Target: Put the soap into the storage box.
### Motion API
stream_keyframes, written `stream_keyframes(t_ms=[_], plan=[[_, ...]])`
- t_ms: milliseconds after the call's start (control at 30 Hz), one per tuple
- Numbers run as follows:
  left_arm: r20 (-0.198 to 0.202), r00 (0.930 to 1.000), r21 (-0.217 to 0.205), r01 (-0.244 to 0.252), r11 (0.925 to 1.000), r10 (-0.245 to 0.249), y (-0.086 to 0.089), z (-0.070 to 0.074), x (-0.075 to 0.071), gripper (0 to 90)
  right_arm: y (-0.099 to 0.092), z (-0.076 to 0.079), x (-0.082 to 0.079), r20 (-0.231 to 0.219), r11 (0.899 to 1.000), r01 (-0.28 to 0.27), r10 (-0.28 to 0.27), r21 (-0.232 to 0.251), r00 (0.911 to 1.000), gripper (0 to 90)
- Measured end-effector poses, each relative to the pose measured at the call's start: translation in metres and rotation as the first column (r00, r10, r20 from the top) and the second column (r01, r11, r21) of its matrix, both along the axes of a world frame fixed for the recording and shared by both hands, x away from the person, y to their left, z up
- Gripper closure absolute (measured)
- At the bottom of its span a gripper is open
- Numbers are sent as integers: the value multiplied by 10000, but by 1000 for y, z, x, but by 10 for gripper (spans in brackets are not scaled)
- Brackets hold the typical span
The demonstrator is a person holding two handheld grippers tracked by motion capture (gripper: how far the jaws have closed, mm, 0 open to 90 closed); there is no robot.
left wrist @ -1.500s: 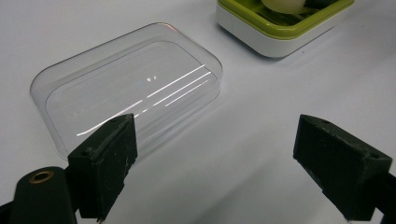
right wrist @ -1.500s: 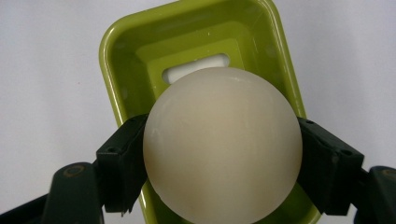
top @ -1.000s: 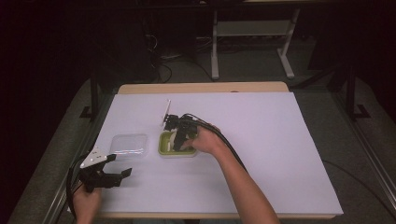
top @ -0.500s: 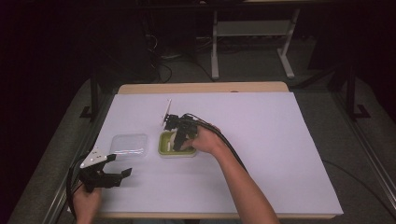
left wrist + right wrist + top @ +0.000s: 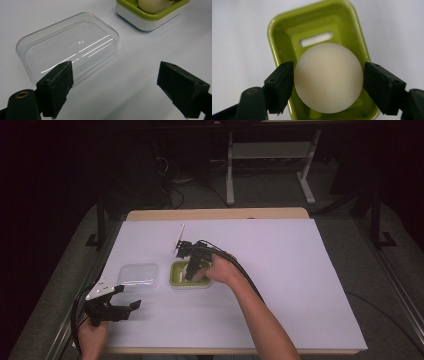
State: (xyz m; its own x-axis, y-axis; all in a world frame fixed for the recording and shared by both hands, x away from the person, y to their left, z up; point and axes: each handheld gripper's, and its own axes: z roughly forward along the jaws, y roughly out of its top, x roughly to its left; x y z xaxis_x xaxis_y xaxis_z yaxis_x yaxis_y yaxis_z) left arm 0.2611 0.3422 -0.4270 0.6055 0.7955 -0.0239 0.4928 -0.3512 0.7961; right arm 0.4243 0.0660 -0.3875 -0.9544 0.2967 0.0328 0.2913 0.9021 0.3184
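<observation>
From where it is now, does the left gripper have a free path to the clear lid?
Probably yes: the left gripper is open, the clear lid lies flat just ahead, and only bare table lies between.

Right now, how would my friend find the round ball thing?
Start at the white table and find the green dish near its middle, right of the clear lid. The cream ball sits in that dish between the right tongs; it is the one round thing there.
</observation>
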Motion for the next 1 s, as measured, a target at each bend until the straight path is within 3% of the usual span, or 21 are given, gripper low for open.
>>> stream_keyframes(t_ms=[100, 300, 633, 1000], plan=[[-28, 9999, 155, 105, 9998, -105, 0, 1, 0, 129, -4, 6, 0, 112, 9999, 91, -92, 94, 9999, 250], [7, 10000, 58, 52, 10000, -52, -1, 1, 0, 129, -10, 10, 1, -41, 9995, 221, -220, 222, 9997, 242], [-5, 10000, 61, 20, 10000, -20, 1, 0, 1, 129, -21, 23, 1, -75, 9959, 322, -316, 841, 9995, 235], [15, 10000, 79, 50, 10000, -50, -1, 0, 2, 129, -29, 28, -2, -83, 9947, 386, -380, 952, 9992, 220]])
